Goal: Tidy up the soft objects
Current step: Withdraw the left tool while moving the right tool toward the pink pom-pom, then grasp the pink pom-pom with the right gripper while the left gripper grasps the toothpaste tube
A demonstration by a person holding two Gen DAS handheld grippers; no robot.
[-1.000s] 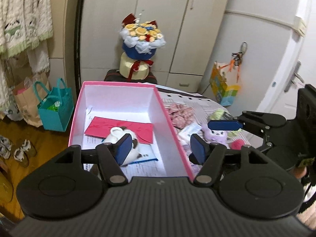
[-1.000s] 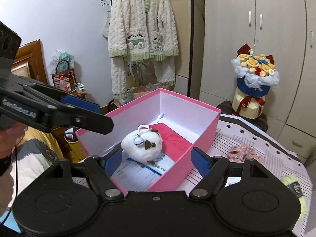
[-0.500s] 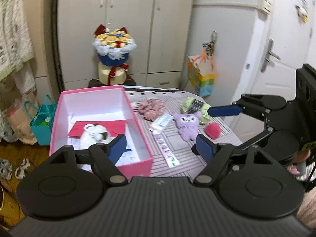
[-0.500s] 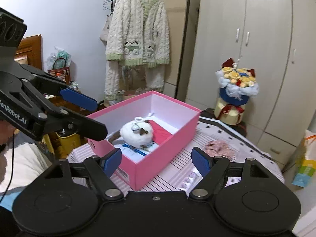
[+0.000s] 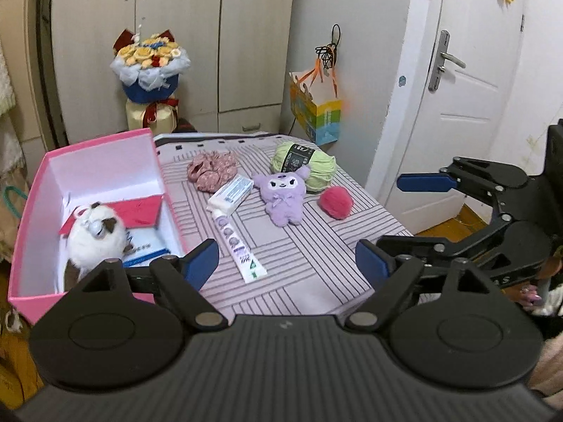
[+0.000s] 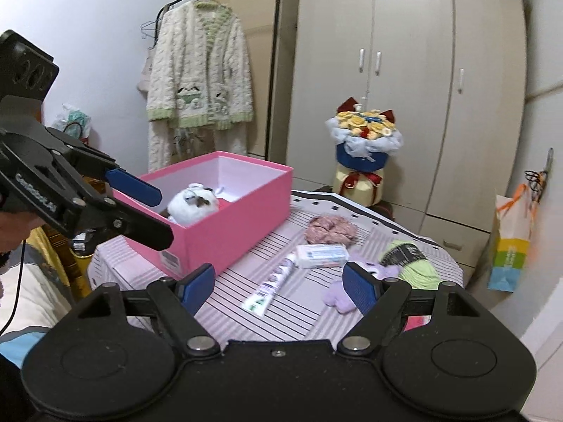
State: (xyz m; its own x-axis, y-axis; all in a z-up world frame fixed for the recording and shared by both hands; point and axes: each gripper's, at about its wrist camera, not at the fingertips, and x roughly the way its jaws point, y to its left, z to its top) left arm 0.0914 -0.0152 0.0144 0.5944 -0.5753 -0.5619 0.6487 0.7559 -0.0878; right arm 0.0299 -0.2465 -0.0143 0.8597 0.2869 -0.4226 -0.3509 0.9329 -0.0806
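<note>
I've got both claws up off the table [image 5: 309,246], nothing in either. Left gripper [image 5: 286,262] is spread wide, fingers apart w/ the striped cloth showing between them; right gripper [image 6: 279,286] is also wide open, empty. From the left cam I see the right one off to the side, beyond the table edge. Pink box [image 5: 31,281] sits on the left end of the table, lid off, w/ the white plush [image 5: 95,235] lying inside on a red card [image 5: 144,211] and some papers. Rest of the soft stuff is out on the cloth: purple plush [image 5: 283,197] face-up approx mid-table, green yarn [image 5: 316,168] just behind it and touching, pink pompom [image 5: 336,202] just beside it on the door side, pink scrunchie [image 5: 211,172] near the box's far corner. Non-soft bits between box and purple plush: tissue pack [image 5: 230,193] and a toothpaste tube [image 5: 237,246], the pack's end over the tube's top. From the right cam the purple plush is partly hidden behind my right finger [image 6: 359,288]. Bouquet [image 5: 151,66] stands behind the table by the wardrobe
</note>
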